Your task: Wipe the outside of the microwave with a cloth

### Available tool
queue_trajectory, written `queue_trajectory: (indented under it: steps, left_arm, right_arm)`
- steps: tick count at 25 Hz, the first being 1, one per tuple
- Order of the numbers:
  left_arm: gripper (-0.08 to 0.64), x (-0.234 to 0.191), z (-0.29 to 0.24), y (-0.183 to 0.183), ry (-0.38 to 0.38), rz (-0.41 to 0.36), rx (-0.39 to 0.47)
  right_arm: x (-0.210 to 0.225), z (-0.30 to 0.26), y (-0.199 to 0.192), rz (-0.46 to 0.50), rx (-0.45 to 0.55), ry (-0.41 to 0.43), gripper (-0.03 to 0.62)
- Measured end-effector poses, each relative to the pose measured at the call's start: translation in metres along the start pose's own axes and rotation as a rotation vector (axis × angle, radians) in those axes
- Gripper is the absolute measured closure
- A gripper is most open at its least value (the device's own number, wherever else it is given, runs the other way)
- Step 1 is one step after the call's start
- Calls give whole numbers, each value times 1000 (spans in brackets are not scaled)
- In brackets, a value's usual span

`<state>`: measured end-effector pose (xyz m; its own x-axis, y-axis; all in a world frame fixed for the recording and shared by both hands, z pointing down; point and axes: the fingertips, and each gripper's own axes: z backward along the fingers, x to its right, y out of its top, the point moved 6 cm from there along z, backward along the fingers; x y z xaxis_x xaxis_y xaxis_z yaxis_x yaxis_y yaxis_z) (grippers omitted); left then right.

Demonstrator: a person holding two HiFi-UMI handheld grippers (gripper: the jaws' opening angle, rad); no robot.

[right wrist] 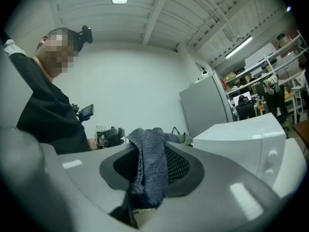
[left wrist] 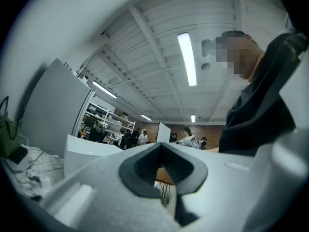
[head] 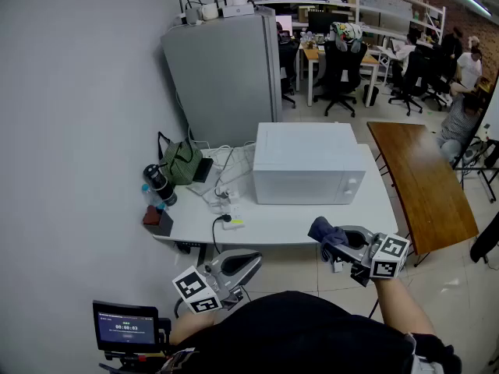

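Observation:
A white microwave [head: 309,165] stands on the white table [head: 273,223], its door facing the front edge; it also shows in the right gripper view [right wrist: 246,139] and the left gripper view [left wrist: 89,156]. My right gripper [head: 331,240] hangs at the table's front edge, below the microwave's right side, shut on a dark blue-grey cloth [head: 326,231] that drapes between its jaws [right wrist: 152,166]. My left gripper [head: 248,262] sits lower, in front of the table and near my body, shut with nothing in it [left wrist: 161,170].
A tangle of cables and a power strip [head: 224,184] lies left of the microwave, with a green bag [head: 179,162], a black bottle [head: 160,184] and a dark red box [head: 157,220]. A grey fridge [head: 222,76] stands behind. A brown wooden table [head: 425,181] adjoins on the right.

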<state>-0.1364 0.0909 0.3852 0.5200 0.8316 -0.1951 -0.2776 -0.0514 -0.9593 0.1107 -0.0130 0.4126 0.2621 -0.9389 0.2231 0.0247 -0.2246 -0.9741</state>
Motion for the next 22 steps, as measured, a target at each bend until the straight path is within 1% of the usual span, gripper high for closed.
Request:
queue_trajectory:
  steps: [2, 5, 8, 10, 13, 16, 19, 22]
  left_arm:
    - [555, -34, 25, 17, -13, -16, -20]
    - [555, -84, 61, 38, -3, -22, -24]
    - [555, -123, 89, 48, 42, -9, 11]
    - [555, -141, 106, 47, 85, -5, 27]
    - [555, -159, 129, 38, 178, 3, 15]
    - [555, -164, 147, 32, 302, 8, -7]
    - [555, -164, 149, 23, 431, -4, -23]
    - [555, -160, 129, 22, 567, 9, -22]
  right_arm:
    - [16, -53, 18, 26, -27, -20, 483]
    - [52, -132, 47, 109, -87, -66, 482]
    - [104, -199, 70, 220, -172, -112, 482]
    - [148, -242, 79, 290, -244, -145, 483]
    - [227, -306, 80, 375, -381, -213, 486]
    - [301, -368, 65, 475, -567, -260, 488]
    - [362, -414, 46, 502, -688, -265, 489]
    - [401, -453, 23, 542, -800, -225, 490]
